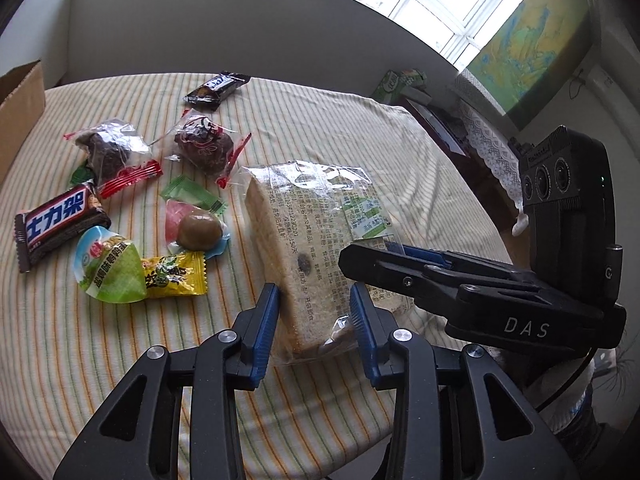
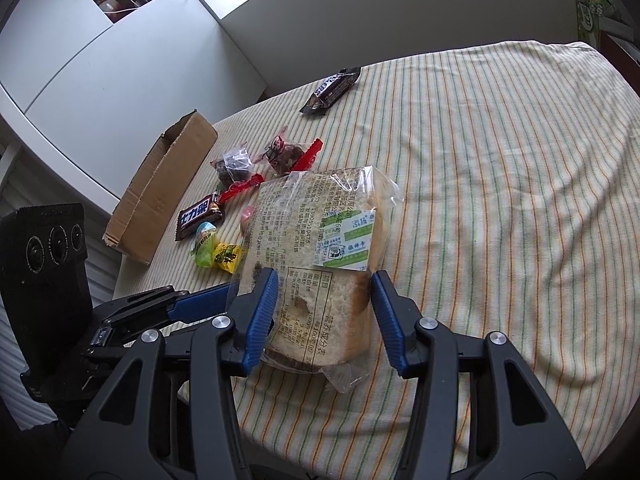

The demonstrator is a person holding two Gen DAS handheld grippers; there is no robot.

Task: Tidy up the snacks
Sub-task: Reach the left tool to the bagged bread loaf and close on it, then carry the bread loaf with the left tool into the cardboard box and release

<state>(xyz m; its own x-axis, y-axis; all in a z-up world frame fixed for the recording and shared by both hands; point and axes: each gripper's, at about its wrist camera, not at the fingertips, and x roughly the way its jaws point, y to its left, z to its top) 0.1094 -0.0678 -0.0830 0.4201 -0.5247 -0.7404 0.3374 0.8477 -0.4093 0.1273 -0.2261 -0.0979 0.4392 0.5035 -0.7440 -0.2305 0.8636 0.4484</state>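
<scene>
A clear-wrapped bread slice pack (image 1: 308, 232) stands on edge on the striped tablecloth (image 1: 120, 360). My left gripper (image 1: 314, 312) has its blue pads on both sides of the pack's near end and grips it. My right gripper (image 2: 324, 304) straddles the same pack (image 2: 316, 224) with a gap on the right side, so it is open. In the left wrist view the right gripper (image 1: 404, 256) reaches in from the right. A Snickers bar (image 1: 60, 224), wrapped cakes (image 1: 108, 148) and small candies (image 1: 176, 276) lie to the left.
An open cardboard box (image 2: 156, 192) lies at the table's left edge. A dark snack bar (image 2: 332, 88) lies at the far side. A white cabinet (image 2: 100, 60) stands behind the table. A green box (image 1: 396, 80) sits off the table's far right.
</scene>
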